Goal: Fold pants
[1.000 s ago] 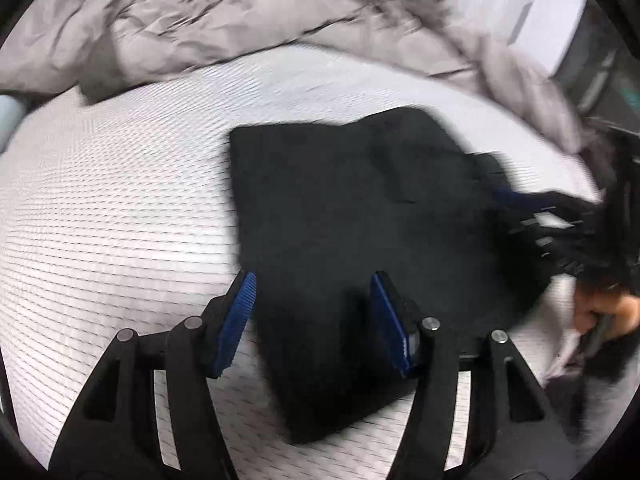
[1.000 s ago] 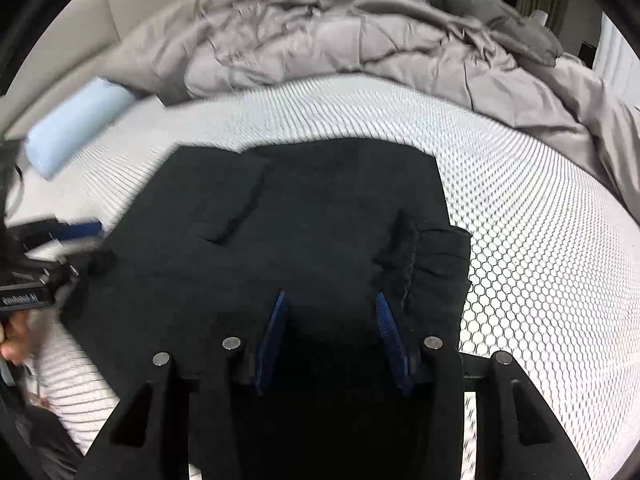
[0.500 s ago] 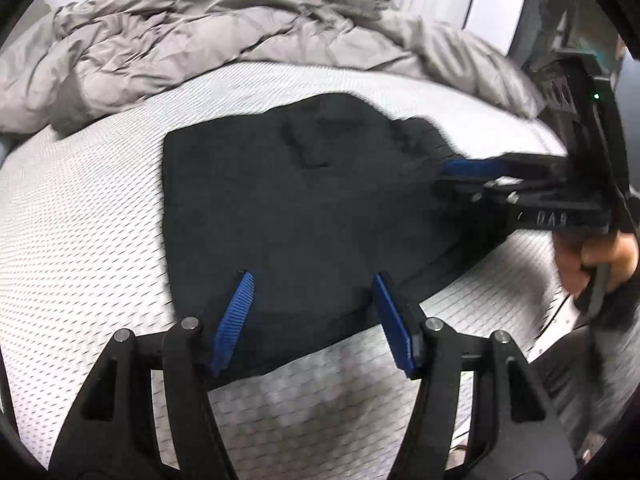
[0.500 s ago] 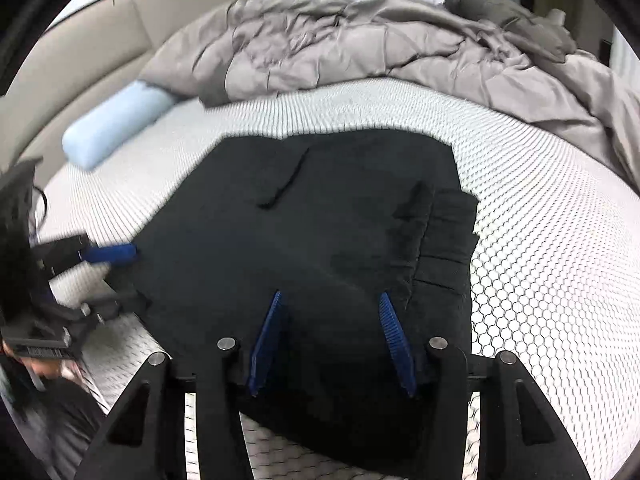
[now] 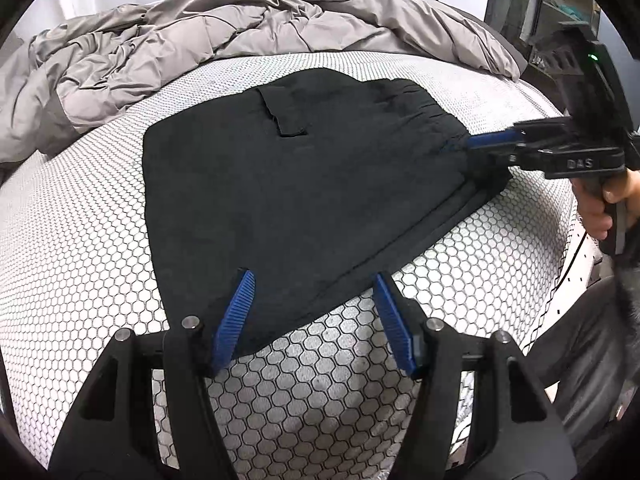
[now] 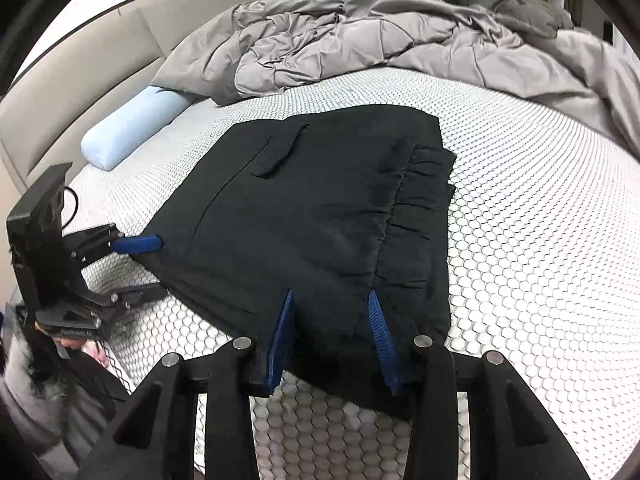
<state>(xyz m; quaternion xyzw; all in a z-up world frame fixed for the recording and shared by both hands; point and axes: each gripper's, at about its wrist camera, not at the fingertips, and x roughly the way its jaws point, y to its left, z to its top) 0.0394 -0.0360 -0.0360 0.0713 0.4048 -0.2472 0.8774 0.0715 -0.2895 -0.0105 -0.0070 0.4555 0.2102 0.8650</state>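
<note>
Black pants [image 5: 304, 168], folded into a short flat stack, lie on the white honeycomb mattress [image 5: 80, 240]. A pocket flap faces up, and the gathered waistband [image 6: 420, 216] is at the right in the right wrist view. My left gripper [image 5: 312, 280] stands open astride the stack's near corner, with the pants' edge between its fingers. It also shows as the left gripper [image 6: 158, 266] at that view's left edge. My right gripper [image 6: 331, 296] straddles the near edge by the waistband. Its jaws are closing with cloth between them, and the pads stand clear of it. A hand holds this right gripper [image 5: 476, 156].
A crumpled grey duvet [image 6: 360, 36] is heaped along the far side of the bed. A light blue bolster [image 6: 128, 132] lies against the beige headboard [image 6: 80, 64]. The mattress edge drops off just below both grippers, where the person's hand [image 5: 608, 204] and dark clothing show.
Both grippers have slid along the pants toward the near edge, so more mattress shows under them. The right gripper's fingers now stand closer together. The pants lie as before.
</note>
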